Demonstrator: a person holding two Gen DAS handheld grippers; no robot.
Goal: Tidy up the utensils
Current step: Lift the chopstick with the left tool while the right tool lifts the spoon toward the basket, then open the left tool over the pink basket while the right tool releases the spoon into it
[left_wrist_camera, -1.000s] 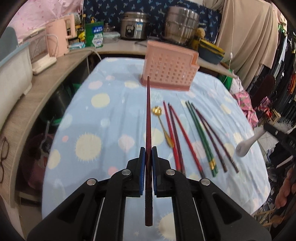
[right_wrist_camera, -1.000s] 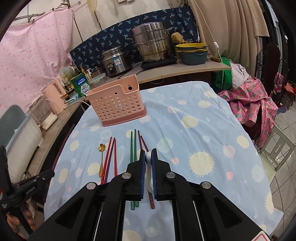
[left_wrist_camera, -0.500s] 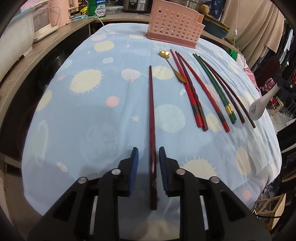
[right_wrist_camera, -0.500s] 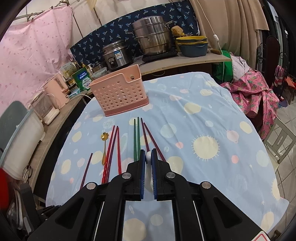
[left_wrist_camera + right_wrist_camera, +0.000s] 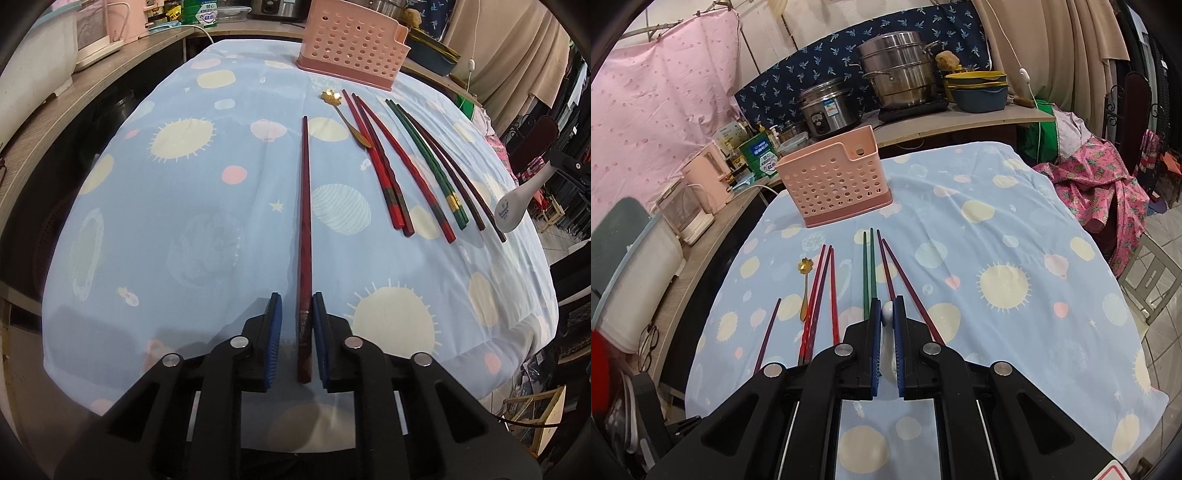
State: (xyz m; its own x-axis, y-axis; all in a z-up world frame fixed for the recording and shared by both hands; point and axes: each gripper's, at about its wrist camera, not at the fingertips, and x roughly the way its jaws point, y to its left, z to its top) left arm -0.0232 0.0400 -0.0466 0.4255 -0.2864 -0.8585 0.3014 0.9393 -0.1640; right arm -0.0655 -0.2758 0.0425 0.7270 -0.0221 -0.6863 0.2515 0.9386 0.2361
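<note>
A dark red chopstick (image 5: 305,221) lies flat on the blue tablecloth (image 5: 192,221), its near end between the pads of my left gripper (image 5: 297,306). The jaws are closing, and a gap still shows beside the left pad. To its right lie a gold spoon (image 5: 345,118), red chopsticks (image 5: 384,166), green chopsticks (image 5: 428,162) and dark brown chopsticks (image 5: 454,170). The pink perforated holder (image 5: 834,184) stands at the table's far end. My right gripper (image 5: 886,306) is shut on a white ceramic spoon (image 5: 887,314), held above the near ends of the chopsticks.
A wooden counter (image 5: 960,122) behind the table carries steel pots (image 5: 901,77), a rice cooker and stacked bowls. A side shelf (image 5: 55,122) on the left holds appliances. Pink patterned cloth (image 5: 1100,192) is draped to the table's right.
My left gripper sank toward the table and laid the dark red chopstick on the cloth; its jaws parted from the stick. The right gripper kept the white spoon and barely moved.
</note>
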